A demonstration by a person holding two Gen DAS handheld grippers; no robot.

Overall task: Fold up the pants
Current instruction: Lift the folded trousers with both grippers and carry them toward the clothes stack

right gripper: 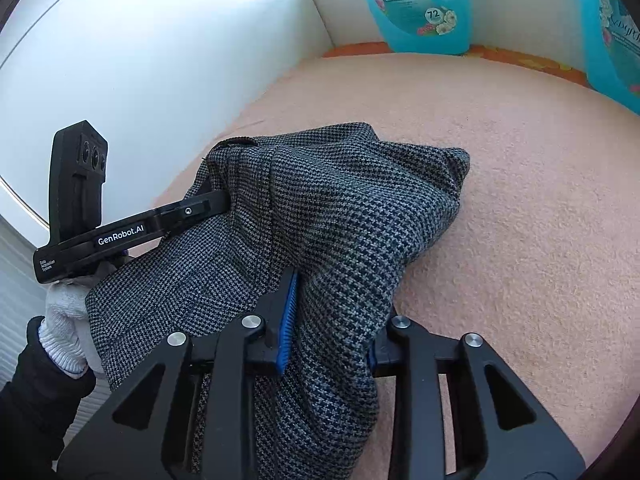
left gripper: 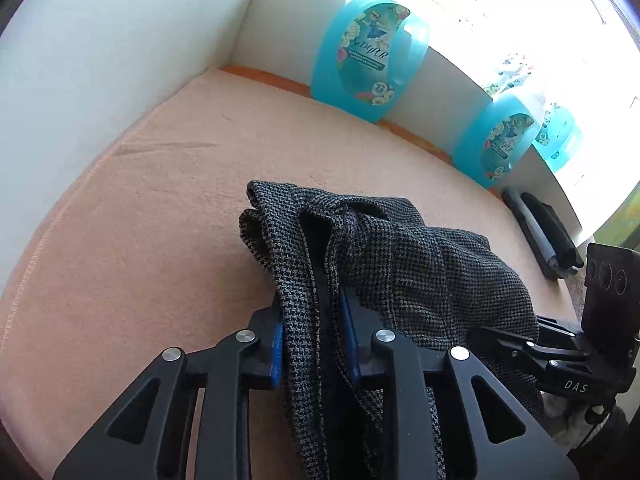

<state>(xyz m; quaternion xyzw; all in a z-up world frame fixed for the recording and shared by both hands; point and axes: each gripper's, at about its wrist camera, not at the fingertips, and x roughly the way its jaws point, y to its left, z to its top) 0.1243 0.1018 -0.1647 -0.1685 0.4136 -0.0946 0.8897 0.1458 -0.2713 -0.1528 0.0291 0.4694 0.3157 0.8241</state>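
Grey houndstooth pants (left gripper: 404,252) lie bunched on a peach towel-covered surface (left gripper: 160,208). My left gripper (left gripper: 312,320) is shut on a thick fold of the pants, its blue pads pressing the cloth from both sides. In the right wrist view the same pants (right gripper: 340,208) are heaped up, and my right gripper (right gripper: 332,320) is shut on a bundle of the fabric, which hides most of its right pad. The left gripper (right gripper: 216,204) reaches into the cloth from the left there, held by a gloved hand (right gripper: 66,320). The right gripper's body (left gripper: 560,352) shows at the right edge, its tips buried in fabric.
Three blue detergent bottles (left gripper: 368,56) (left gripper: 496,140) (left gripper: 558,140) stand along the back under a bright window. White walls (left gripper: 100,60) close the left side. A dark rolled item (left gripper: 544,232) lies at the right. Bare peach surface (right gripper: 520,200) spreads to the right of the pants.
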